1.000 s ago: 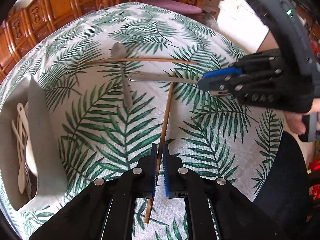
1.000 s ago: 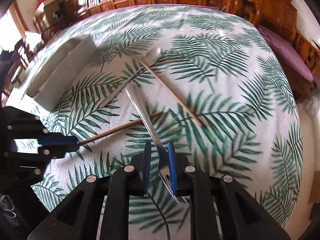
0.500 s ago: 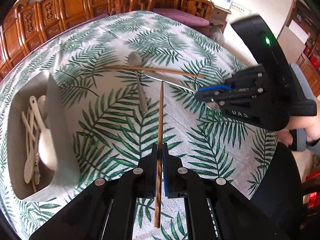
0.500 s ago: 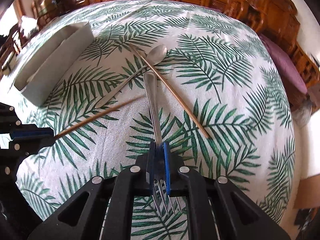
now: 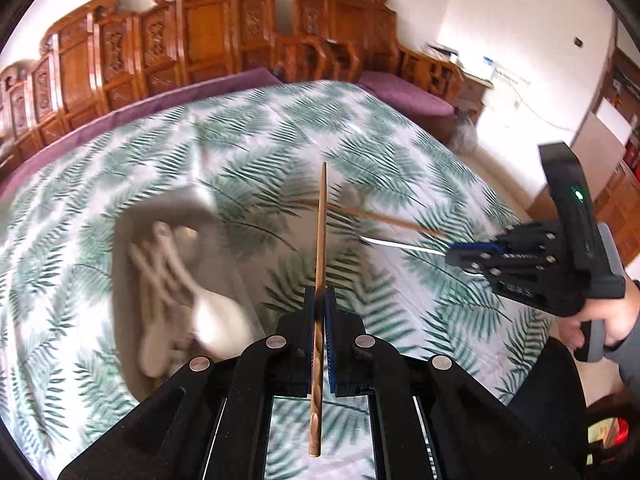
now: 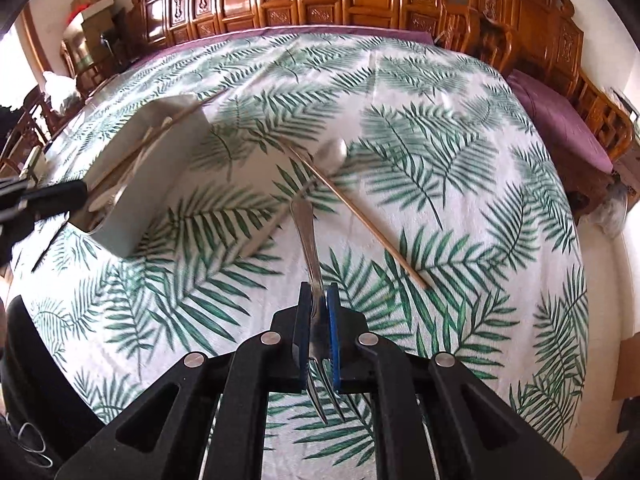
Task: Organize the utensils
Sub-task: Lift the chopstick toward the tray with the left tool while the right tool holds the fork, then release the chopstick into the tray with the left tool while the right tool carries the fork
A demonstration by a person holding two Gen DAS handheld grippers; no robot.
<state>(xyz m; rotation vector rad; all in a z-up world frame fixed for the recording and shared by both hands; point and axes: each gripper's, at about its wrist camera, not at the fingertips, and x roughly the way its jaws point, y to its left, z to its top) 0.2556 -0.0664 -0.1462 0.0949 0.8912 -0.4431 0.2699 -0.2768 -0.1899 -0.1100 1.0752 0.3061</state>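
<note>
Over the palm-print tablecloth (image 6: 460, 184), lifting clear with both tools loaded. Left gripper (image 5: 319, 308) clenching a wooden chopstick (image 5: 320, 240), tip pointing away toward the carved chairs (image 5: 208, 36), butt end hanging back past the pads. Right gripper (image 6: 319, 312) clamping a metal fork (image 6: 308, 236), tines trailing below the pads, handle aiming out over the cloth. Lying flat just ahead: a second chopstick (image 6: 360, 224) crossing a spoon (image 6: 332, 152). Sitting to the left, a white tray (image 5: 128, 280) holding pale utensils, blurred. Showing plenty of bare cloth to the right, running out to the table's far edge against the purple cushions (image 6: 560, 116).
</note>
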